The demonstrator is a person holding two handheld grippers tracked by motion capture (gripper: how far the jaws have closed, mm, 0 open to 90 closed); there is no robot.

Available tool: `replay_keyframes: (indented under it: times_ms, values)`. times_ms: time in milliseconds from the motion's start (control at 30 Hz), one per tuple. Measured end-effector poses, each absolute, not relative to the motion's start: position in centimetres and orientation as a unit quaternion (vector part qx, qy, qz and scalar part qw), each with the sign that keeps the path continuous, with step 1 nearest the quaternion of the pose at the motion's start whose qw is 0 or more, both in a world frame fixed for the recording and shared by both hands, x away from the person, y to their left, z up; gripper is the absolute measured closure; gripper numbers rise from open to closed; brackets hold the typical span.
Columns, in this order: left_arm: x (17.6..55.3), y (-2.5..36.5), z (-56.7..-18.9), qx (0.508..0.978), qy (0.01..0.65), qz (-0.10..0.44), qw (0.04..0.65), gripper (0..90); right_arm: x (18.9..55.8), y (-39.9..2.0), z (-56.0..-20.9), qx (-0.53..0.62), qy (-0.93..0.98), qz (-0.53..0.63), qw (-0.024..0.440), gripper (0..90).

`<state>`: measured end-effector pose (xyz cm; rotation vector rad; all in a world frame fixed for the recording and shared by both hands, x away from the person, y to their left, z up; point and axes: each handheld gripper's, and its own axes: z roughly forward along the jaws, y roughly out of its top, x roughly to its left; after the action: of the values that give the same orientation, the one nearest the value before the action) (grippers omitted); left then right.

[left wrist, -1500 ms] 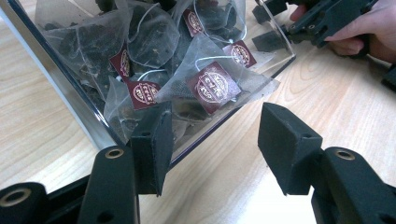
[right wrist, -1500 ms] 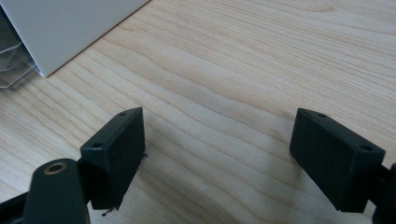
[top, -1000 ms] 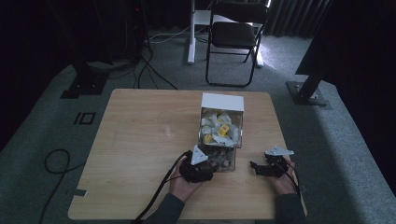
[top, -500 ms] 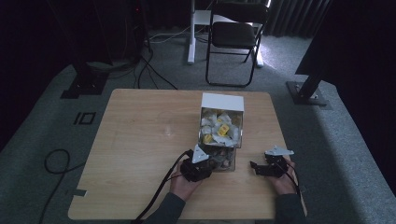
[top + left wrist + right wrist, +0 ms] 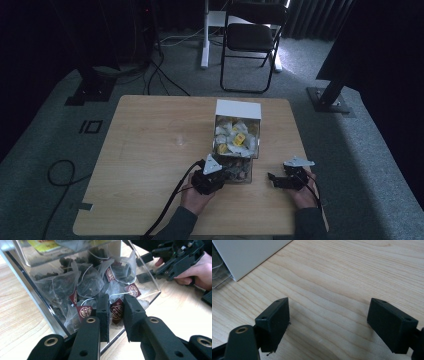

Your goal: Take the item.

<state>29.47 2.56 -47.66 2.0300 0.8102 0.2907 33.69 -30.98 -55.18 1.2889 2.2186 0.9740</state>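
Left gripper (image 5: 116, 312) is reaching into the open front of the clear plastic dispenser box (image 5: 237, 145) on the wooden counter (image 5: 150, 150). Its fingers have just been closing and are now pinching the dark red paper tag (image 5: 117, 311) of one pyramid mesh tea bag (image 5: 113, 291) in the bottom compartment.

Right gripper (image 5: 328, 325) is idling over bare counter beside the box, fingers spread wide, holding nothing.

Risks as I'm reading it:
- Grip is looking like tag only, not the bag body. Pulling could snap the string or rip the tag off, leaving the bag inside.
- The white strings (image 5: 86, 301) are crossing over neighbouring bags. A pull is likely dragging two or three out together.
- Nothing is bracing the box. If the bag snags on the front lip, the box could slide or tip toward the person.
- The upper compartment of yellow-labelled sachets (image 5: 235, 137) is sitting right above; lifting too steeply is bumping its floor.
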Motion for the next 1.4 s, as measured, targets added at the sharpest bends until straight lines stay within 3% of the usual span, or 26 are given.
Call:
replay_keyframes:
  times_ms: [1400]
  values:
    - [28.8, 5.5, -45.1, 0.799, 0.338, 0.123, 0.482, 77.8, 33.7, -31.0, -55.2, 0.460, 0.793, 0.348, 0.197, 17.9]
